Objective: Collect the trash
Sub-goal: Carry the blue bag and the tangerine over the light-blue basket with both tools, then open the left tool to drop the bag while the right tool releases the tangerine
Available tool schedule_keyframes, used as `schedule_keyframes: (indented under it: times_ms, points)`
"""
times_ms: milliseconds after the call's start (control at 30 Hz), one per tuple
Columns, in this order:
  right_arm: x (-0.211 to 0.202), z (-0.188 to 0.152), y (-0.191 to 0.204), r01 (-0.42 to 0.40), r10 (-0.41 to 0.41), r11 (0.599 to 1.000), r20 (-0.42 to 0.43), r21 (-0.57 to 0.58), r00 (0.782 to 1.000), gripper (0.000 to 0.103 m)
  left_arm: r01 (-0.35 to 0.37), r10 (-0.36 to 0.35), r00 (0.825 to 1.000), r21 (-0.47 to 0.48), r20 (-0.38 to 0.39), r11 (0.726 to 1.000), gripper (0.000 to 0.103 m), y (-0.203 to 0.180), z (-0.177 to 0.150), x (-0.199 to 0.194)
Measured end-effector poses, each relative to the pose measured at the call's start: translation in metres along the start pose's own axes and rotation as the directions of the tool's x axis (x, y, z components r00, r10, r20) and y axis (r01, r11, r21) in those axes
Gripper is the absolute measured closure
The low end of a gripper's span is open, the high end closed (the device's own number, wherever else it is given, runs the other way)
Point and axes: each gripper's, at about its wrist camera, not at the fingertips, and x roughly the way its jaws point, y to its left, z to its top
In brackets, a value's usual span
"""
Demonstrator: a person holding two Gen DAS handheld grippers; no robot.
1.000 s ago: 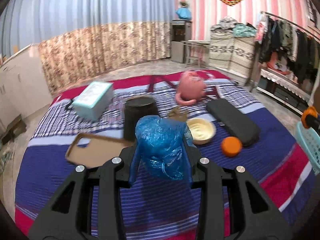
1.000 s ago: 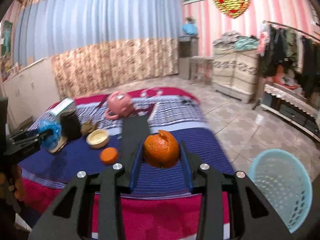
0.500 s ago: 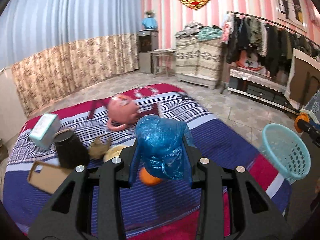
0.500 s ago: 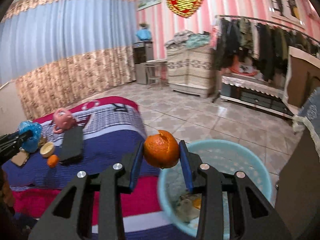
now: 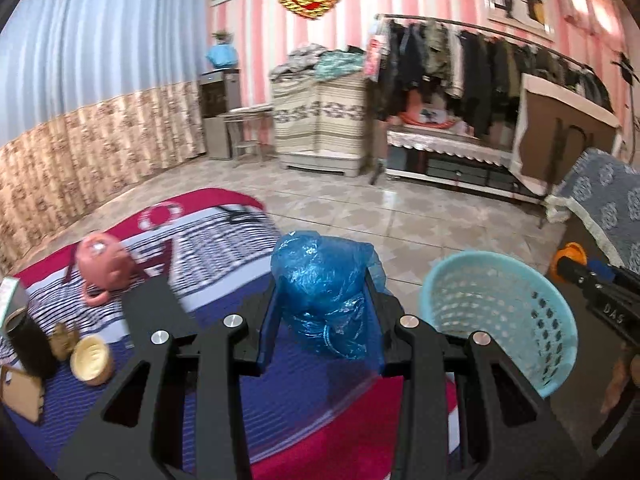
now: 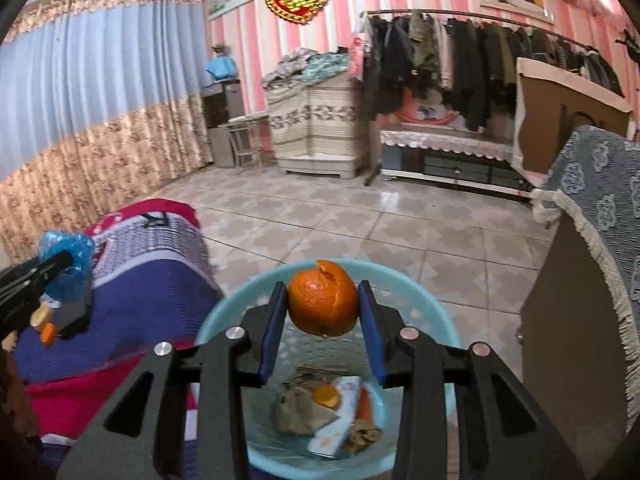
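My right claw [image 6: 323,314] is clamped on a peeled-open orange [image 6: 323,304], both blue pads pressing its sides, its torn flap of peel pointing up and away from me. The fruit is nearly round, so I can give it no long axis. It hangs directly over the pale blue basket [image 6: 424,304], which sits on the tiled floor straight below my fingers, beside the bed; inside it lie crumpled paper, bits of orange peel and a white packet whose print is too blurred to read. My left claw [image 5: 326,312] pinches a crumpled blue plastic bag [image 5: 324,284], held as a bundle standing taller than it is wide, its long axis running up from the pads, the knotted end hanging down towards me. That bundle is above the edge of the striped bed [image 5: 224,240], with the basket [image 5: 500,312] just to the right of those fingers. On the body of the right claw, seen at the far right of the left view, I read the letters "DAS" [image 5: 612,315].
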Motion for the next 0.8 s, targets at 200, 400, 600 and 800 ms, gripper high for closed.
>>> schedule_keyframes:
  times_ms: [200, 400, 600, 800]
  points:
    - [0.012, -0.007, -0.03, 0.034, -0.032, 0.998, -0.023, 0.059, 0.999, 0.067, 0.067, -0.066, 0.998, 0.063, -0.025, 0.996, 0.068, -0.049, -0.003, 0.019]
    - [0.015, -0.008, -0.039, 0.051, -0.049, 0.996, -0.019, 0.075, 0.999, 0.067, 0.126, -0.122, 0.991, 0.103, -0.048, 0.987, 0.067, -0.089, -0.011, 0.041]
    - [0.022, -0.014, -0.042, 0.075, -0.072, 0.993, -0.042, 0.086, 0.997, 0.067, 0.161, -0.156, 0.985, 0.065, -0.07, 0.985, 0.067, -0.112, -0.005, 0.068]
    - [0.025, -0.016, -0.047, 0.087, -0.083, 0.991, -0.049, 0.105, 0.995, 0.067, 0.143, -0.136, 0.987, 0.089, -0.083, 0.986, 0.066, -0.122, -0.009, 0.082]
